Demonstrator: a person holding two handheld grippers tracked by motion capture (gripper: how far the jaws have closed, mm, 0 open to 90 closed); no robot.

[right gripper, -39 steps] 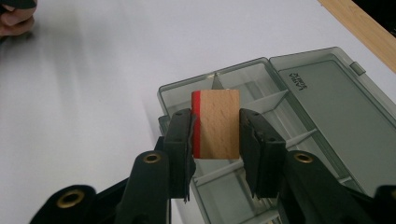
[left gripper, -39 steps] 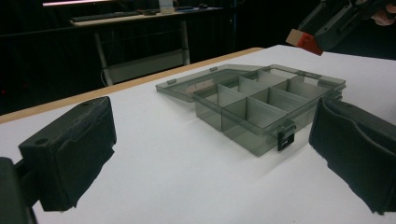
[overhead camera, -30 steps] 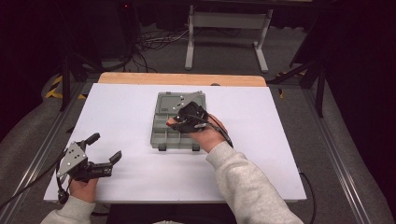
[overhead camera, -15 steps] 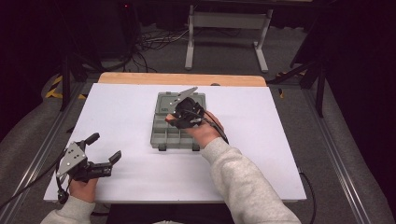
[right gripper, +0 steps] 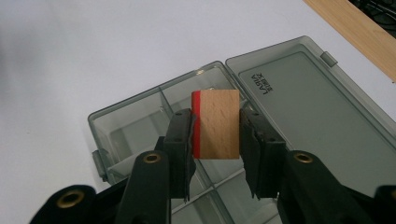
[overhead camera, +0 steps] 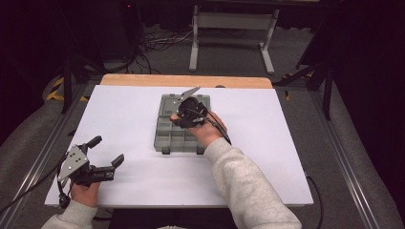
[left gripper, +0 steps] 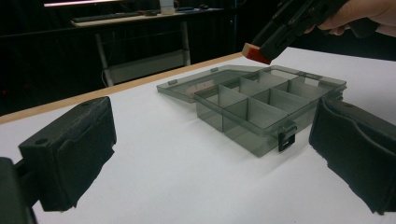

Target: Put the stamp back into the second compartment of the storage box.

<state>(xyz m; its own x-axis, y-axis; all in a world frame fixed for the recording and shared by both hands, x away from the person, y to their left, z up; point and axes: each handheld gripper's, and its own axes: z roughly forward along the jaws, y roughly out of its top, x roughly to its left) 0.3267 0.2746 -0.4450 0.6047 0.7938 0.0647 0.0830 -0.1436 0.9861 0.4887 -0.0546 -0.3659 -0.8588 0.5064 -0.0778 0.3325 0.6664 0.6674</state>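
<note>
A grey see-through compartment box point(overhead camera: 167, 136) lies at the middle of the white table, its lid point(overhead camera: 169, 102) folded flat on the far side. My right gripper point(overhead camera: 185, 113) hovers over the box, shut on a wooden block point(right gripper: 219, 135) with one red face. In the right gripper view my right gripper point(right gripper: 215, 119) holds that block above the compartments next to the hinge, with the lid point(right gripper: 303, 107) beyond. My left gripper point(overhead camera: 107, 150) rests open at the table's near left. In its own view, my left gripper point(left gripper: 215, 154) frames the box point(left gripper: 243, 128), and the block point(left gripper: 256, 52) hangs above it.
The white table point(overhead camera: 286, 143) has a wooden strip point(overhead camera: 143, 80) along its far edge. The box's compartments look empty in the left gripper view. Metal stand legs point(overhead camera: 229, 28) and cables lie on the dark floor behind.
My right gripper has carried the block a little farther from the person and slightly left over the box. The left gripper has stayed where it was.
</note>
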